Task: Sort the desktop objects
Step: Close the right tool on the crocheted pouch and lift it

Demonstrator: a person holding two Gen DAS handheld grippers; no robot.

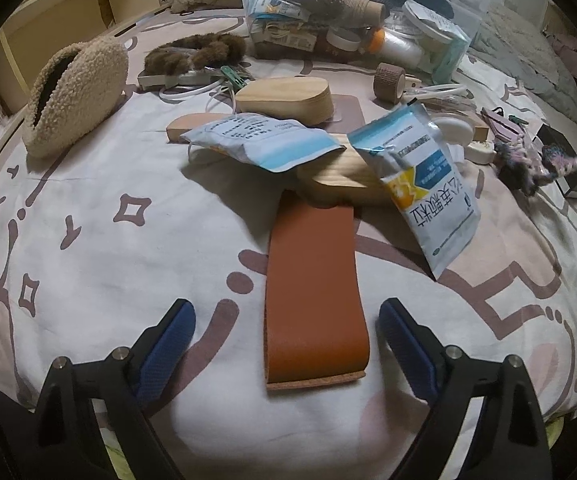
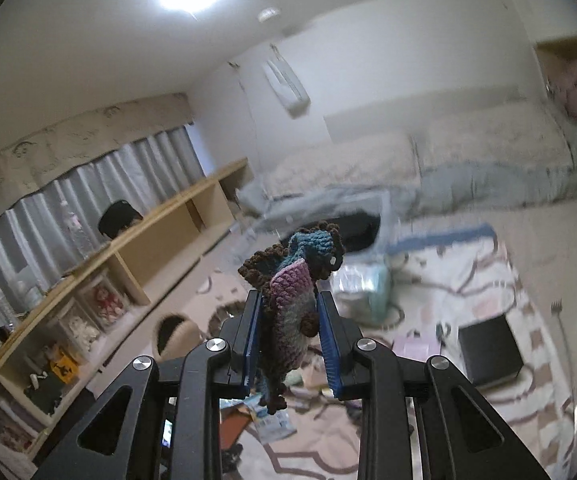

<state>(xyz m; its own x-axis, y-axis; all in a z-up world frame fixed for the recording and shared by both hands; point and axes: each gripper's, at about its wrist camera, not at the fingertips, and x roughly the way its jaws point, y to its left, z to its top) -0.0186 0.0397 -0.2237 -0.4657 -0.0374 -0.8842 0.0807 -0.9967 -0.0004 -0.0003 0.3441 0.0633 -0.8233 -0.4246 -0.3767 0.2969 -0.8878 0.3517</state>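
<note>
I see a bed [image 1: 88,240] under a white patterned sheet carrying everything. Far back stands a clear bag [image 1: 352,12] stuffed with odds and ends, and a fleecy beige pouch [image 1: 76,96] sits at the left. Wooden blocks [image 1: 288,100] lie mid-sheet under two blue-white packets [image 1: 424,184]. My left gripper [image 1: 286,328] has its jaws apart, flanking the brown leather strap [image 1: 314,300] without touching it. My right gripper [image 2: 288,320], raised above the bed, clamps a crocheted toy [image 2: 292,288].
</note>
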